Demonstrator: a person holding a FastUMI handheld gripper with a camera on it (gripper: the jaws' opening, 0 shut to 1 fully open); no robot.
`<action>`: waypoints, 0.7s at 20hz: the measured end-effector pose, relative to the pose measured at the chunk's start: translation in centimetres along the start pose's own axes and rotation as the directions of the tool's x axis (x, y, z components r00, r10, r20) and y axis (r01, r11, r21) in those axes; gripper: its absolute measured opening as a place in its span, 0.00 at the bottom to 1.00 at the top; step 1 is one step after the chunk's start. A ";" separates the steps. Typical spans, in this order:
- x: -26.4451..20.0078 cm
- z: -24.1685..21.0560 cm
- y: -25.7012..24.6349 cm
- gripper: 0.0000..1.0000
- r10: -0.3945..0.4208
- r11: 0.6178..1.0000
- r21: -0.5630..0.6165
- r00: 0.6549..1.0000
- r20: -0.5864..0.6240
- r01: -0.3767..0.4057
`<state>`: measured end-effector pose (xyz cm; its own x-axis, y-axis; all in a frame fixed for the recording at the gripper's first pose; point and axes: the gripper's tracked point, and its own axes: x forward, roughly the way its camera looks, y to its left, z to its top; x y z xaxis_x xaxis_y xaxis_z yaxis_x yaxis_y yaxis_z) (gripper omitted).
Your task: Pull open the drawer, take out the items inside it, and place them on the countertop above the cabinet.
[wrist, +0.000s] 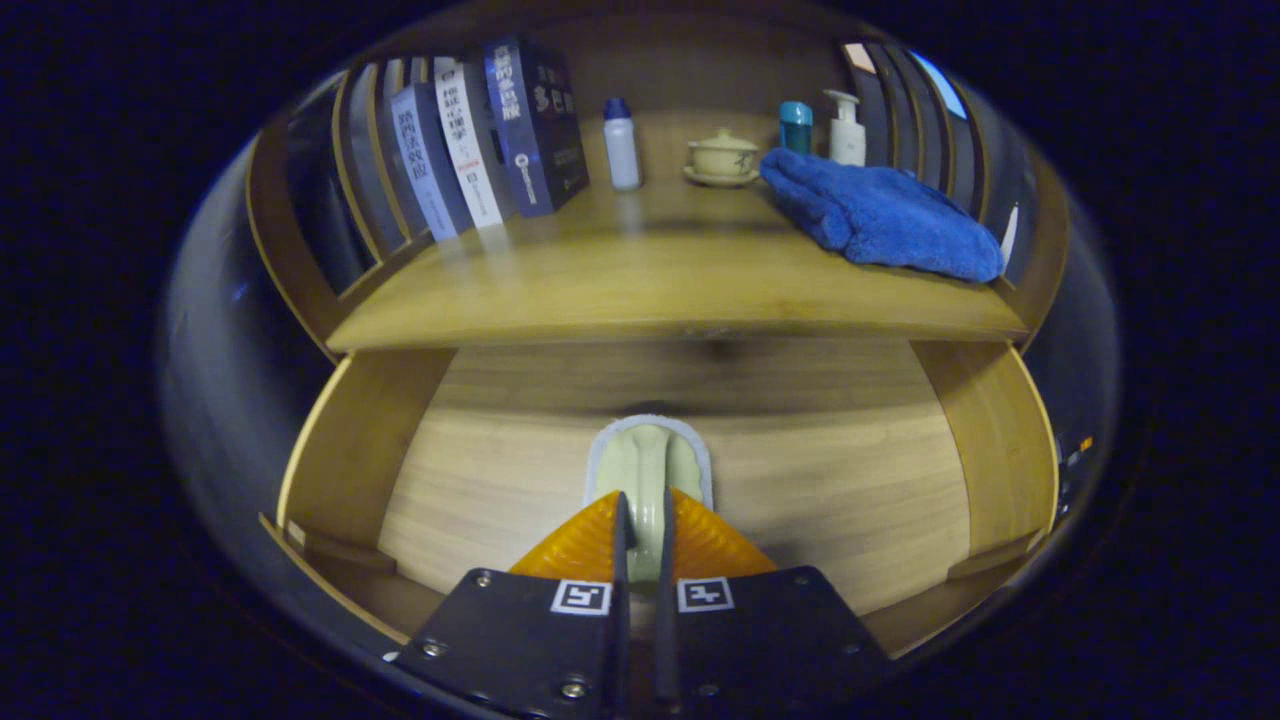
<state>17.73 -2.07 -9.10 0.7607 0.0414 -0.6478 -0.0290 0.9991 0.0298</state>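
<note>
A pale green ceramic spoon-like piece [647, 470], resting on a white-edged pad in the open light-wood drawer [830, 500], is seen clamped by its handle between the two fingers of the gripper [641, 535], which are drawn close together on either side of it. The drawer is already pulled out, so the step in hand is judged to be the taking-out of its contents; nothing else is seen on the drawer's floor. Above it, the wooden counter [640, 280] carries a row of upright books [480, 140] at far left, a white bottle with a blue cap [621, 145], a cream lidded cup on a saucer [722, 158], a teal bottle [796, 126], a white pump bottle [846, 128] and a folded blue towel [880, 215] at right. A lift clear of the drawer's front, then a set-down on the bare middle of the counter, appears to be called for next.
</note>
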 end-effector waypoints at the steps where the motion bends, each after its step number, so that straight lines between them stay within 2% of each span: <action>1: -1.0 0.5 0.5 0.10 0.022 1.000 0.009 0.999 0.032 -0.023; 3: -3.0 1.5 0.9 0.10 0.045 0.999 0.002 0.994 0.096 -0.046; 6: -6.1 3.8 0.9 0.10 0.047 0.998 -0.056 0.976 0.212 -0.036; 14: -17.0 10.0 1.8 0.10 0.083 0.996 -0.055 0.853 0.515 -0.063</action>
<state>11.25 -1.03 9.61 0.9806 0.1161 -0.1577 -0.1129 0.9932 0.0289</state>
